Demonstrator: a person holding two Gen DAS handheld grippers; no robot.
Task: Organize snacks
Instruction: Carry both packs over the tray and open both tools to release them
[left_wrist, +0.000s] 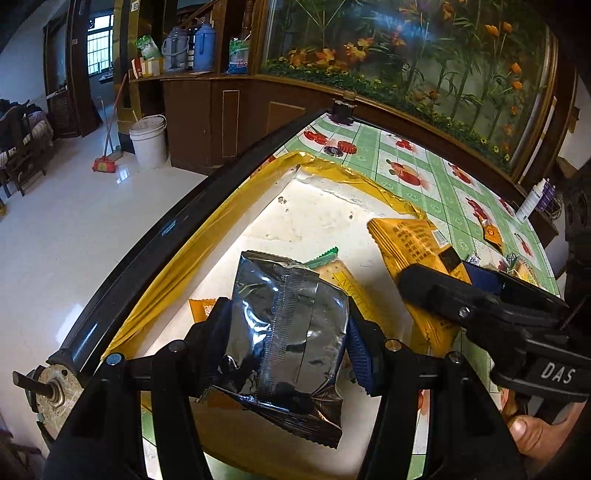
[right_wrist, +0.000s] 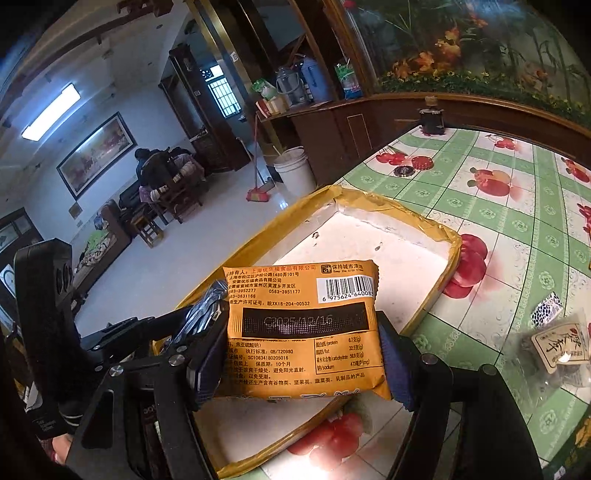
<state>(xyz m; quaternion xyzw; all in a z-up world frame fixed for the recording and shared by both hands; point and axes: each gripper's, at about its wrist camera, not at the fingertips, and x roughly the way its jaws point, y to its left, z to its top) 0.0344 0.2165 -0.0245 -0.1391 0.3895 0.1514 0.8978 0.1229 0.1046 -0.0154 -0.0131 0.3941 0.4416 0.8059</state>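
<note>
Crinkled black foil snack packet (left_wrist: 288, 332) sits clamped across its width in the left gripper (left_wrist: 288, 339), jaws clenched on both side edges, held above the near end of the shallow white foam tray edged in yellow tape (left_wrist: 325, 206). Orange plastic snack packet with a barcode and black date band (right_wrist: 306, 332) is held the same way by the right gripper (right_wrist: 306, 354), jaws pressed on its two short sides, printed back facing the camera, also over the tray's near part; whether either packet touches the tray floor cannot be told. In the left wrist view two packets already lie in the tray beneath the black one: a cracker packet with a green end seal (left_wrist: 328, 264) and a small orange packet (left_wrist: 203, 308) mostly hidden behind the finger. Far half of the tray is bare foam. Tray rests on the worktop, covered by a green-checked oilcloth with red fruit prints (right_wrist: 498, 206). Loose small wrapped snacks (left_wrist: 517, 262) remain out on the cloth to the right, one clear-wrapped with a beige label (right_wrist: 561, 347). Judgement: sorting is partway, a few items in, two in hand, several to collect.
</note>
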